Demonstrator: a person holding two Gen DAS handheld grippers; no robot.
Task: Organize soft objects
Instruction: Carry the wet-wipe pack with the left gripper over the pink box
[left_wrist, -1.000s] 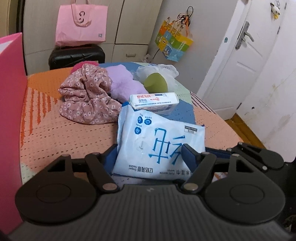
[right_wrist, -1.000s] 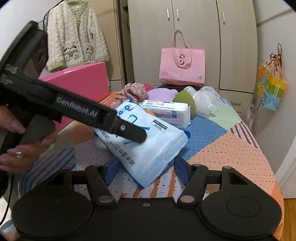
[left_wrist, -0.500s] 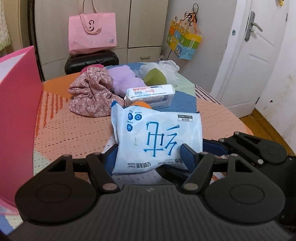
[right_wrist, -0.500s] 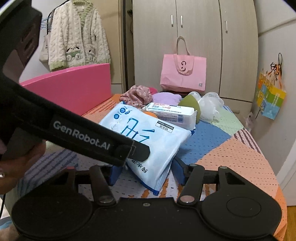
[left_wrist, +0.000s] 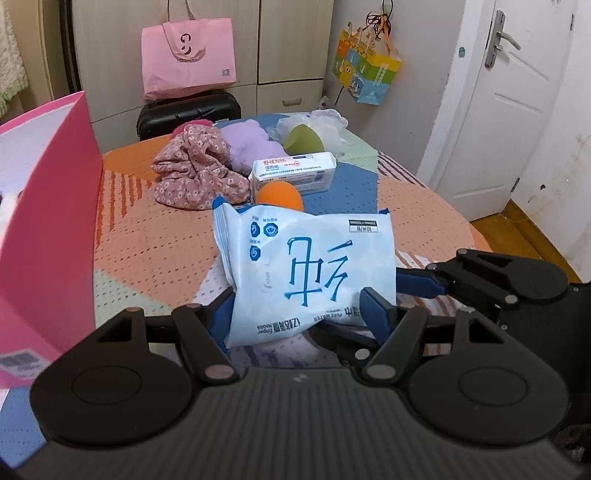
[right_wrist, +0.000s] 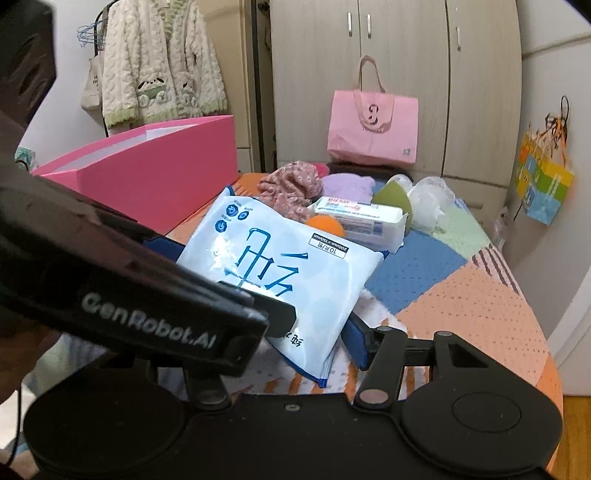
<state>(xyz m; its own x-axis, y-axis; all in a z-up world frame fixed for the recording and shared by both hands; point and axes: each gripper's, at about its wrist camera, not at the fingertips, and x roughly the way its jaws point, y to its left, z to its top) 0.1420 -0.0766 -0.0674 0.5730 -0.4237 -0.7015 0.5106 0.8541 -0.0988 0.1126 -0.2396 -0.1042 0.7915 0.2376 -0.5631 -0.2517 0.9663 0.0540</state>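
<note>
You are holding the white wipes pack (left_wrist: 306, 273) between your left gripper (left_wrist: 295, 314) pads, lifting it above the patterned bedspread (left_wrist: 147, 236), pink box (left_wrist: 48, 206) alongside.

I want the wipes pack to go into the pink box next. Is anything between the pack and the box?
Nothing visible does. The wipes pack is held off the bedspread; the pink box stands beside it with only bare bedspread between. Floral cloth lies farther back.

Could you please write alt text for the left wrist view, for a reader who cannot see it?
The left gripper grips a blue-and-white wet wipes pack lifted above a patchwork bedspread, with the right gripper at its right edge. Behind lie an orange sponge, a smaller wipes pack, floral cloth and a pink box at left.
</note>
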